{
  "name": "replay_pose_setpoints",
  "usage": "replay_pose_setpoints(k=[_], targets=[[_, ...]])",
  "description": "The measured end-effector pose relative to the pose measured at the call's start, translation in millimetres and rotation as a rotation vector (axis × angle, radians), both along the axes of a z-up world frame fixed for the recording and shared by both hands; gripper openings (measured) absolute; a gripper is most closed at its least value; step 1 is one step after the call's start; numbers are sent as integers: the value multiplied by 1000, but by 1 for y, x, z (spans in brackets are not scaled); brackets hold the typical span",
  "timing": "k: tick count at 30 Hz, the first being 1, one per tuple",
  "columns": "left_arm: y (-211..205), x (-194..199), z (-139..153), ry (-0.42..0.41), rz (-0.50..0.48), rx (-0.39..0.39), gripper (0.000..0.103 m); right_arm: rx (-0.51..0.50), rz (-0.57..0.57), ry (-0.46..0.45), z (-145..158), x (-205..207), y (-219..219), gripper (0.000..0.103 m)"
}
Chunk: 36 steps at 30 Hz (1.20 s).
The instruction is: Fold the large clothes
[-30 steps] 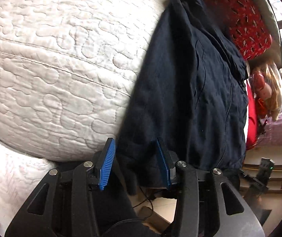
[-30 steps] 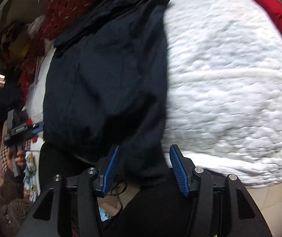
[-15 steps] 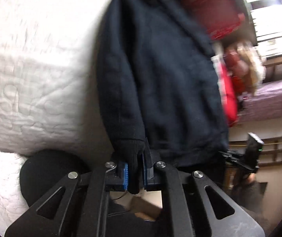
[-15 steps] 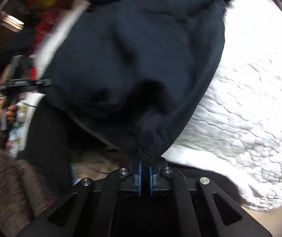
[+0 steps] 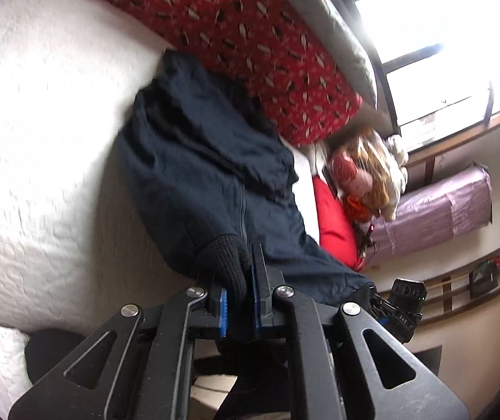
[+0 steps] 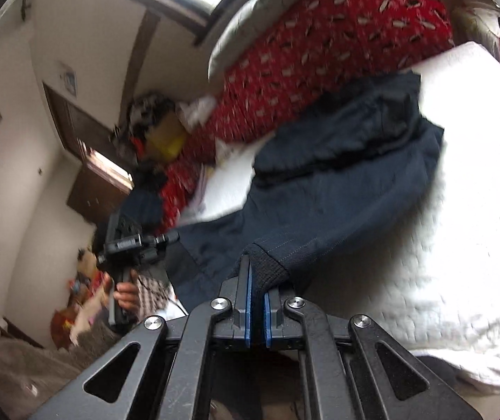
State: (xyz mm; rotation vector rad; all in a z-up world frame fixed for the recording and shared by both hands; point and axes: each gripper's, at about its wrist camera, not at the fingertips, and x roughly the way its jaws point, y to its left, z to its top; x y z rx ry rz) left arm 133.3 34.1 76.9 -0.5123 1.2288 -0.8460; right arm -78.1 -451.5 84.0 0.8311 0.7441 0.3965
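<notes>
Ribbed knit cuffs of navy jacket point(image 5: 208, 182) pinched between blue-padded fingers of both grippers, over quilted white bedspread point(image 5: 40, 133)

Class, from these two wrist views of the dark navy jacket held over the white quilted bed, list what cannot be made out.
- Left wrist view: the dark navy zip-up jacket has its near hem hidden behind the left gripper.
- Right wrist view: the right gripper covers the jacket's pinched cuff end.
- Both views: motion blur smears the white quilted bed cover.
</notes>
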Motion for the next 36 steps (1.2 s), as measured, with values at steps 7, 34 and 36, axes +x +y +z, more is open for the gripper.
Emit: replay_pose_setpoints(k=[7, 34, 36], targets=[[-8, 57, 10, 1, 107, -15, 8, 105, -116, -46, 3, 62, -46, 4], [-172, 305, -96, 119, 248, 169, 8, 254, -433, 163, -128, 307, -180, 3], [-176, 315, -112, 173, 264, 168, 8, 275, -456, 202, -147, 317, -186, 3]])
